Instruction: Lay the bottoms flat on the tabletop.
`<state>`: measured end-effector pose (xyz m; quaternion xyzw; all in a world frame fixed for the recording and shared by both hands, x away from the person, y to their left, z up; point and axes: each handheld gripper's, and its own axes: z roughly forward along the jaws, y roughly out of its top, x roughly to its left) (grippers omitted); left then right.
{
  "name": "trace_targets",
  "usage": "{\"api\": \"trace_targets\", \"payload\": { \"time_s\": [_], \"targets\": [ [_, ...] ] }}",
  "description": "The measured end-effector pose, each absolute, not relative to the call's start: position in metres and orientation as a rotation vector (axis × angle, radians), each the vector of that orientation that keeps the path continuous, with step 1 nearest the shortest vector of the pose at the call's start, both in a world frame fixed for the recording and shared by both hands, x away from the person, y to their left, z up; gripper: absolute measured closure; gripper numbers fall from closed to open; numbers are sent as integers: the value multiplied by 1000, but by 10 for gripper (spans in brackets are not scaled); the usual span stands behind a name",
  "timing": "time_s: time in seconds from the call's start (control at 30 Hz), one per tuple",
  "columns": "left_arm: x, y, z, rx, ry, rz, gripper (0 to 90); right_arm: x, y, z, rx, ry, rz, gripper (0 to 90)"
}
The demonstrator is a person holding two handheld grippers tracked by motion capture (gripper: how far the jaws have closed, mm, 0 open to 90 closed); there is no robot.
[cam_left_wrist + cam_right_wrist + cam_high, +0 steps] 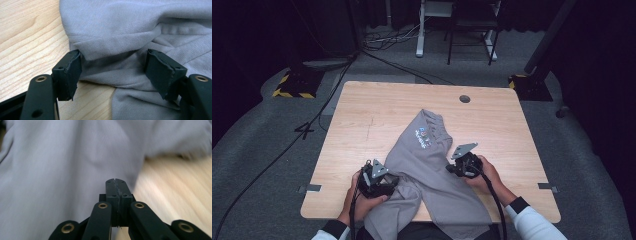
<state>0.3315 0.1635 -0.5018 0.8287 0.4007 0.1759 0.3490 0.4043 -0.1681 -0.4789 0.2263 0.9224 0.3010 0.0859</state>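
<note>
So the wooden table (362,115) takes up the middle of the high view, and a grey shirt (427,165) lies across it on a diagonal, long axis running from upper middle of the frame down to the bottom edge, where it hangs off the near side. Small logo print (423,137) sits toward its upper end.

Left gripper (384,184) is at lower left, right on the shirt's left edge. In the left gripper view its jaws are spread wide with a bunched fold of fabric (112,53) sitting between them, nothing pinched yet. I'd guess closing on that fold is the next thing.

Right gripper (457,167) is at the shirt's right edge; the right gripper view shows its jaws pressed together. Can't tell if any cloth is caught in there. Both are about equally close to the shirt, one per side.
</note>
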Motion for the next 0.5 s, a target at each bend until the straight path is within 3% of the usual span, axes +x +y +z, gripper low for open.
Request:
{"api": "trace_targets", "payload": {
  "time_s": [0.3, 0.5],
  "targets": [
    [330, 163, -502, 2136, 1055, 447, 306, 387, -246, -466, 890, 2665, 894, 897],
    [329, 162, -502, 2150, 1029, 452, 314, 388, -231, -464, 804, 2640, 973, 698]
  ]
}}
